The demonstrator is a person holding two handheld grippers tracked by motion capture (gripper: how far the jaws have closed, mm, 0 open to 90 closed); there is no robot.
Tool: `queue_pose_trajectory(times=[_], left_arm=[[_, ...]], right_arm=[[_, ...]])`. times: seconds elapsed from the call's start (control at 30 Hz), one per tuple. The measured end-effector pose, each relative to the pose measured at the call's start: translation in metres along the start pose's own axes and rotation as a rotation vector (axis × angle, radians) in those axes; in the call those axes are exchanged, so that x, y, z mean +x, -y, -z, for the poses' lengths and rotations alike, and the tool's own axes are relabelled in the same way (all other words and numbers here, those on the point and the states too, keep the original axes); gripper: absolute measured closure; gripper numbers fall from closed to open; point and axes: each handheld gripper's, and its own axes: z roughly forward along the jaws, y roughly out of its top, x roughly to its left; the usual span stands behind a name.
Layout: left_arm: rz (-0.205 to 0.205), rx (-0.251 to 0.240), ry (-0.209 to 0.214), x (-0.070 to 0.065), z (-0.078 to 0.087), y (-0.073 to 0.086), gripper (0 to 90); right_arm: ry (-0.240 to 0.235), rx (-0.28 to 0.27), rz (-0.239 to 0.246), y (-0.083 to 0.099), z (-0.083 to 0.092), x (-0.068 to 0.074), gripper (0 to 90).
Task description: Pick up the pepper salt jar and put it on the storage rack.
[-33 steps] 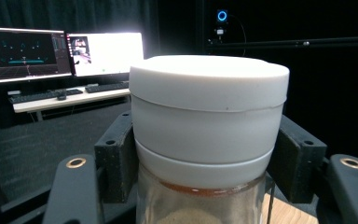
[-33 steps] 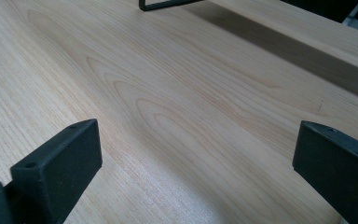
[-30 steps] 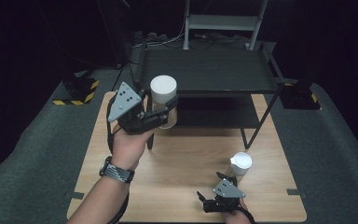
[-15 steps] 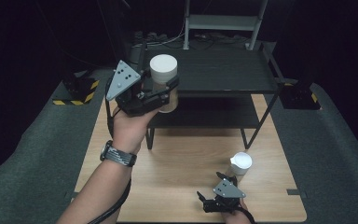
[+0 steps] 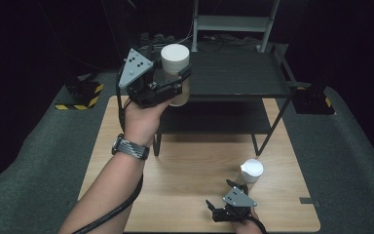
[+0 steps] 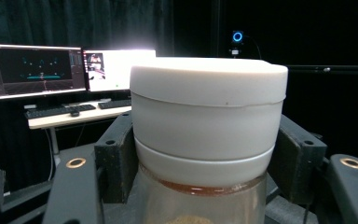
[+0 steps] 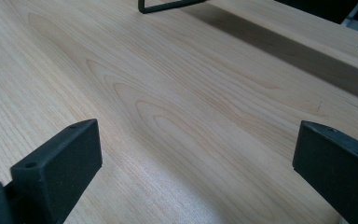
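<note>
In the high view, the left gripper (image 5: 177, 83) holds a jar (image 5: 175, 73) with a white lid, clamped just under the lid. Against the earlier pictures the jar has climbed from in front of the black shelf rack (image 5: 238, 73) to the level of its top shelf, at that shelf's near left corner, and the forearm now stretches further forward. By my reading the lift is done and the jar is being carried over the top shelf to be set there. The right gripper (image 5: 231, 207) rests low on the wooden surface (image 5: 185, 161), unmoved, beside a small white-lidded container (image 5: 251, 170)

In the left gripper view, the jar (image 6: 208, 121) sits upright between the two black jaws, which press its sides below the lid; brownish contents show through the clear wall at the bottom edge

In the right gripper view, the jaws stand wide apart with only bare surface (image 7: 168, 116) between them, holding nothing
</note>
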Motion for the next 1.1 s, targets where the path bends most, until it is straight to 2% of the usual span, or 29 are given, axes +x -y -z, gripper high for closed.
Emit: queue_pose_trajectory(times=[0.5,1.1], left_arm=[[-0.022,-0.001,-0.044,-0.001,-0.033,-0.003,34.4],[0.001,0.008,-0.082,0.001,-0.055,0.006,34.4]], right_arm=[[-0.004,-0.005,0.002,0.001,0.001,-0.001,0.4],[-0.007,-0.008,0.006,0.002,0.001,-0.001,0.4]])
